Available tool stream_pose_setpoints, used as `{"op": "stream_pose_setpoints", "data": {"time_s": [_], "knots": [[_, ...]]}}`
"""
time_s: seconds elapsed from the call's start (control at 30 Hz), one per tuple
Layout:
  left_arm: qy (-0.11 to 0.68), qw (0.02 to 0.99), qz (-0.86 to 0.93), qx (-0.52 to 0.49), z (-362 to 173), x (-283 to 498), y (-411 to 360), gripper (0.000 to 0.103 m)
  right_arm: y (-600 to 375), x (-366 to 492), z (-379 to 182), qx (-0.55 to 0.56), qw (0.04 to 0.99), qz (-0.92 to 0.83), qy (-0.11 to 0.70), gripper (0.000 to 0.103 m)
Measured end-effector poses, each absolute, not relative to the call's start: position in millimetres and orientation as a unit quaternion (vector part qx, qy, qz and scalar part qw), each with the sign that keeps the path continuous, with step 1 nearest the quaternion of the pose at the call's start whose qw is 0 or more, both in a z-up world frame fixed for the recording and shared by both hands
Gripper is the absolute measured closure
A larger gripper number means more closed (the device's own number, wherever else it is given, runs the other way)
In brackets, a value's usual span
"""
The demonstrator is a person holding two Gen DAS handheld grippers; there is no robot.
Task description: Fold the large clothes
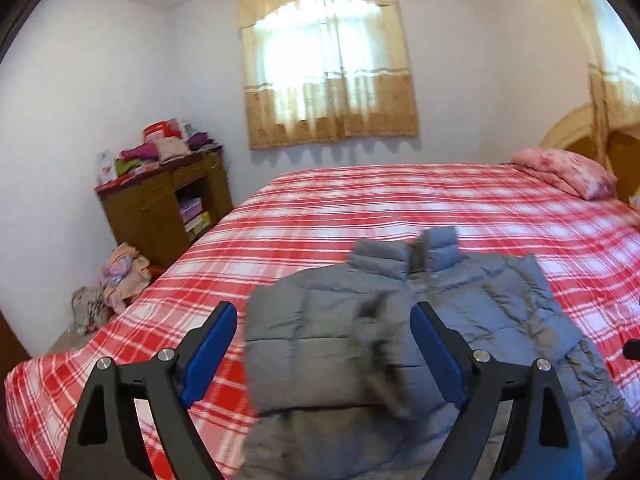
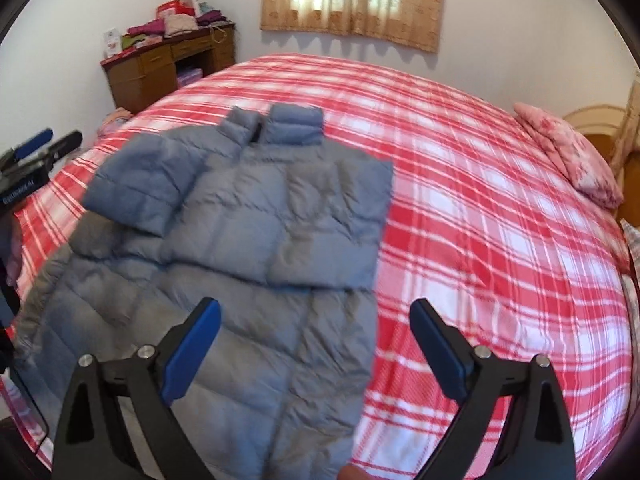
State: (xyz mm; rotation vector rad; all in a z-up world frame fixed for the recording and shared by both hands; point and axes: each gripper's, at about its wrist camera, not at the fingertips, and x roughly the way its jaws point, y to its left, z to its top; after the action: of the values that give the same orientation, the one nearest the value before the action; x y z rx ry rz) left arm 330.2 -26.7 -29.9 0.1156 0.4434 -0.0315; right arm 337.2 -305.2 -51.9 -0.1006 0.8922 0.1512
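Observation:
A grey-blue puffer jacket point(image 2: 240, 240) lies flat on the red and white plaid bed point(image 2: 480, 220), collar toward the far side, both sleeves folded across its chest. In the left wrist view the jacket point(image 1: 400, 340) fills the lower middle, blurred near the front. My left gripper point(image 1: 324, 320) hangs open above the jacket's left side, its blue pads wide apart with nothing pressed between them. It also shows at the left edge of the right wrist view as the left gripper point(image 2: 44, 144). My right gripper point(image 2: 316, 320) is open above the jacket's lower right edge, gripping nothing.
A pink pillow point(image 2: 572, 160) lies at the bed's right by a wooden headboard point(image 1: 608, 148). A brown desk point(image 1: 160, 204) piled with folded clothes stands at the far left. Loose clothes point(image 1: 120, 276) lie heaped on the floor beside it. A curtained window point(image 1: 324, 60) is behind.

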Motion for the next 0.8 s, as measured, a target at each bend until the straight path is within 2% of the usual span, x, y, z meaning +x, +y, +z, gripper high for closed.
{"op": "stream_pose_setpoints", "data": {"time_s": [0.2, 0.33, 0.53, 0.7, 0.8], "knots": [[0.269, 0.955, 0.094, 0.080, -66.6, 353.1, 22.6, 0.014, -264.9, 352.9, -33.4, -0.060, 0.889, 0.100, 0.442, 0.006], [0.322, 0.940, 0.095, 0.053, -95.6, 374.1, 35.6, 0.014, -248.5, 339.0, -23.8, -0.074, 0.874, 0.098, 0.470, 0.006], [0.306, 0.949, 0.032, 0.076, -93.6, 391.9, -32.7, 0.014, -259.7, 296.3, -33.7, -0.109, 0.855, 0.073, 0.502, 0.006], [0.300, 0.944, -0.078, 0.110, -94.6, 370.4, -108.4, 0.014, -319.4, 280.8, -53.3, -0.084, 0.862, -0.010, 0.500, 0.006], [0.274, 0.947, -0.096, 0.140, -95.3, 344.8, -126.4, 0.014, -361.9, 268.2, -69.5, -0.040, 0.862, -0.052, 0.502, 0.006]]}}
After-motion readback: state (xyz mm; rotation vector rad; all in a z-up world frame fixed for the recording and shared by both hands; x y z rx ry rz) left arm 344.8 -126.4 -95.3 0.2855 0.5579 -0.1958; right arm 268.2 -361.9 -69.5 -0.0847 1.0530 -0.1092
